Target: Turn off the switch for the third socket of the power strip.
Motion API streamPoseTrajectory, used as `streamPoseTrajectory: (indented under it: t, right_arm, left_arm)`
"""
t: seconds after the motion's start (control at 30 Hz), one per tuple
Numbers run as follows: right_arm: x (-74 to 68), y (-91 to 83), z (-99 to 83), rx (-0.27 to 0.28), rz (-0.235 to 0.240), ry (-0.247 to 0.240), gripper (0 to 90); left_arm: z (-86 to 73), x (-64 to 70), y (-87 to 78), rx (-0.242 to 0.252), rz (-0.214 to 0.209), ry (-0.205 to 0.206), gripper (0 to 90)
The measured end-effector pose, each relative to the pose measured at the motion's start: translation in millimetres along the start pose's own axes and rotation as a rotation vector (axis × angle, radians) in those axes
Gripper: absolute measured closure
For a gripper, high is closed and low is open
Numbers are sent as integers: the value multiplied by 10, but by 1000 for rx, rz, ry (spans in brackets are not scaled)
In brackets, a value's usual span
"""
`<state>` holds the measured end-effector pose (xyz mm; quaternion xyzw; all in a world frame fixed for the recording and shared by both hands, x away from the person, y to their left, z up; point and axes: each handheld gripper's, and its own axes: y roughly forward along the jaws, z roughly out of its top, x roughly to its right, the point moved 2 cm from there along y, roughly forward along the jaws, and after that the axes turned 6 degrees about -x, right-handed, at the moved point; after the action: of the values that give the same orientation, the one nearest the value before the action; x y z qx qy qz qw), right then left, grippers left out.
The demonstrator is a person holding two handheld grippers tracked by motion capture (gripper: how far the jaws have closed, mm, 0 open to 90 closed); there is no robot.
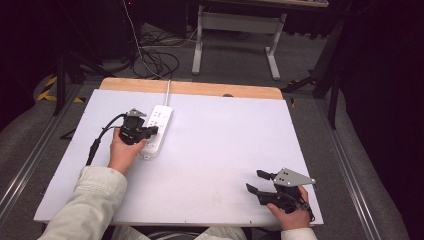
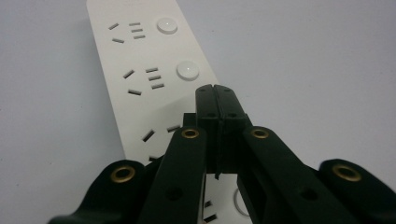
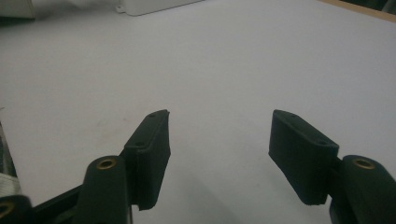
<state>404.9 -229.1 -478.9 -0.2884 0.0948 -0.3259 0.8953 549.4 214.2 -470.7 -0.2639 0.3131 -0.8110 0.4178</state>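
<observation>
White table [image 1: 215,165] stands on grey carpet [image 1: 235,65].

White power strip [image 1: 157,128] lies flat on tabletop [image 1: 225,145], far-left area; socket face up, round buttons beside sockets, cord toward far edge.

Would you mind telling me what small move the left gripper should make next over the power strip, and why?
Probably a short press straight down. The left gripper has its jaws shut with nothing between them, its tip poised over the power strip just below the second round button. It may first need to nudge forward onto that button. The right gripper rests open, apart.
</observation>
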Motion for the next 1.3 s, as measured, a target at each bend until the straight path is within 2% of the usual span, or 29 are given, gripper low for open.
streamPoseTrajectory:
  t: [0.27, 0.53, 0.73, 0.93, 1.23, 1.3]
  right_arm:
    - [-4, 1, 4, 0, 2, -2, 390]
    - [-3, 4, 3, -1, 3, -2, 390]
    - [-1, 5, 1, -1, 2, -3, 390]
    - [0, 8, 1, -2, 5, 3, 390]
    - [6, 3, -2, -2, 1, 4, 389]
    - [5, 3, -1, -3, 0, 4, 389]
  left_arm:
    - [-2, 40, 43, 2, 3, 11, 899]
    - [-2, 47, 65, -3, 34, 13, 899]
    - [1, 55, 78, 0, 39, 28, 900]
    - [-7, 43, 89, -7, 21, 17, 900]
    - [-7, 52, 97, -12, 26, 26, 900]
    - [-8, 58, 95, -12, 38, 38, 900]
